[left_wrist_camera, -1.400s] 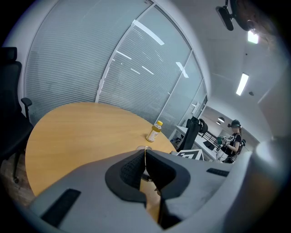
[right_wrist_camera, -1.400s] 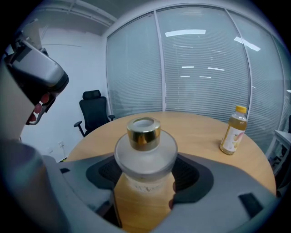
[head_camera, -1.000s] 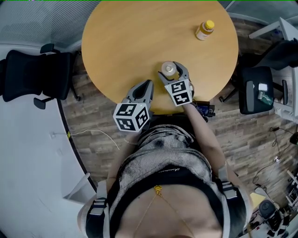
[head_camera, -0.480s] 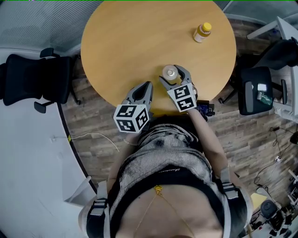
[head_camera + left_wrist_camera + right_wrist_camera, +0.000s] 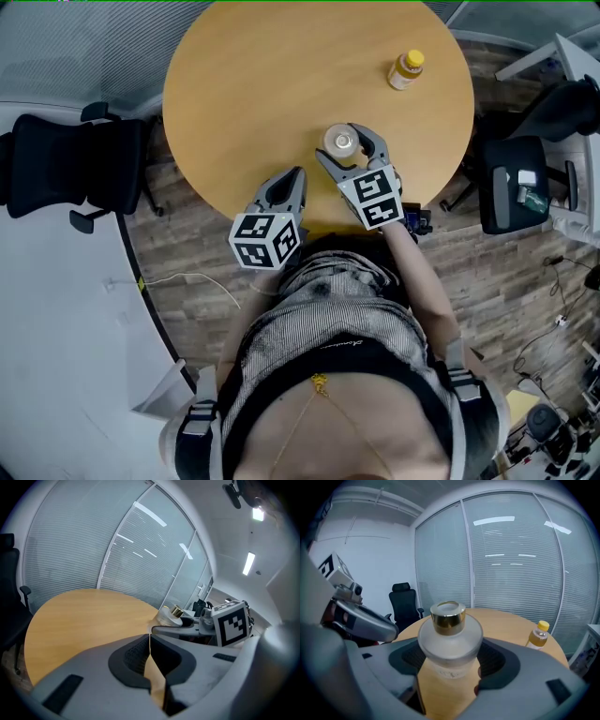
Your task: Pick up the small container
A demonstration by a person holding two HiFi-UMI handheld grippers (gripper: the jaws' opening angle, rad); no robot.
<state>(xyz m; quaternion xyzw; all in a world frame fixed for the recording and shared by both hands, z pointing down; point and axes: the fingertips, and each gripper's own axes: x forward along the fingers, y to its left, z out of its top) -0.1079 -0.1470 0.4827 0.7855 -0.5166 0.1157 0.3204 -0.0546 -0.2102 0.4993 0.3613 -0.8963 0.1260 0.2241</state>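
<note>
The small container [image 5: 339,141], a frosted round bottle with a gold cap [image 5: 448,616], sits between the jaws of my right gripper [image 5: 344,146], near the front edge of the round wooden table [image 5: 262,84]. In the right gripper view the gripper [image 5: 450,657] is shut on the bottle's sides, and table wood shows under its base. My left gripper [image 5: 288,180] hovers at the table's front edge, left of the right one, jaws shut with nothing in them [image 5: 149,637]. From the left gripper view the container [image 5: 168,616] shows held in the right gripper [image 5: 187,626].
A small bottle with a yellow cap [image 5: 405,69] stands at the table's far right, also visible from the right gripper [image 5: 537,637]. A black office chair [image 5: 66,159] stands left of the table, another chair [image 5: 516,183] to the right. Glass walls with blinds lie beyond.
The right gripper, with the container between its jaws, has shifted slightly and its marker cube has come nearer to the camera. The left gripper has stayed put.
</note>
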